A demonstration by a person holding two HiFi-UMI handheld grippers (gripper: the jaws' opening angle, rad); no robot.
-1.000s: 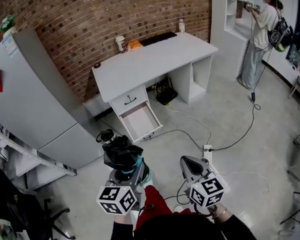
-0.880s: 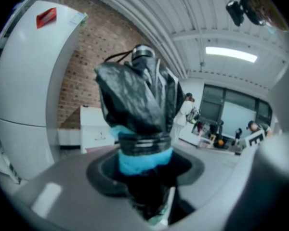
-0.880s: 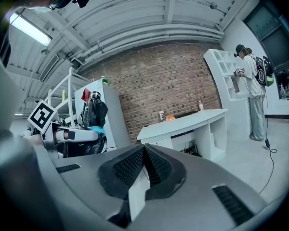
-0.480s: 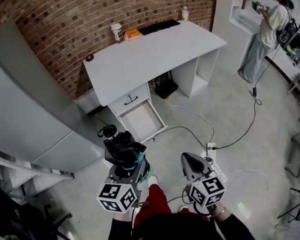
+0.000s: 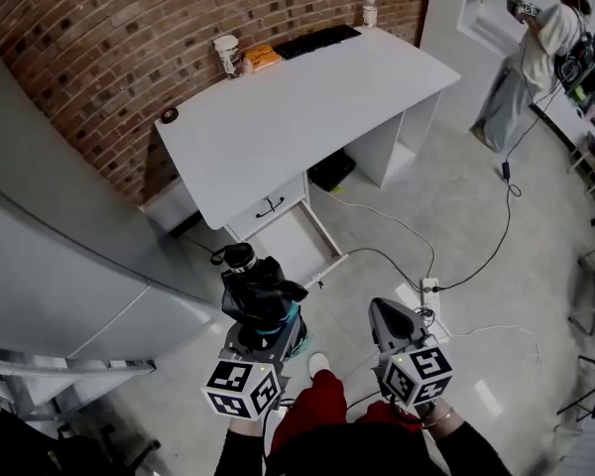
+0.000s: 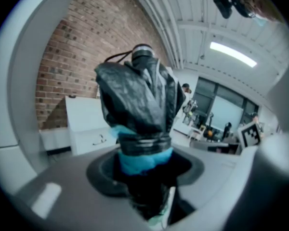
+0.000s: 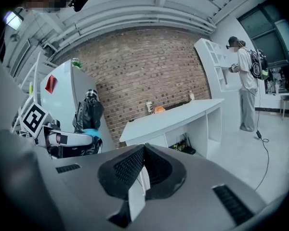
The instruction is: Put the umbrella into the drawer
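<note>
A folded black umbrella with a teal band stands upright in my left gripper, which is shut on its lower part. In the left gripper view the umbrella fills the middle and hides the jaws. The white desk stands ahead against the brick wall, and its drawer is pulled out with nothing visible inside. The umbrella is a short way in front of the drawer. My right gripper hangs to the right, shut with nothing in it.
A grey fridge rises close on the left. On the desk's far edge are a cup, an orange item, a keyboard and a bottle. Cables and a power strip lie on the floor. A person stands far right.
Both grippers and the camera have moved closer to the desk and open drawer. The umbrella has stayed in the left gripper's hold, and the right gripper has stayed shut.
</note>
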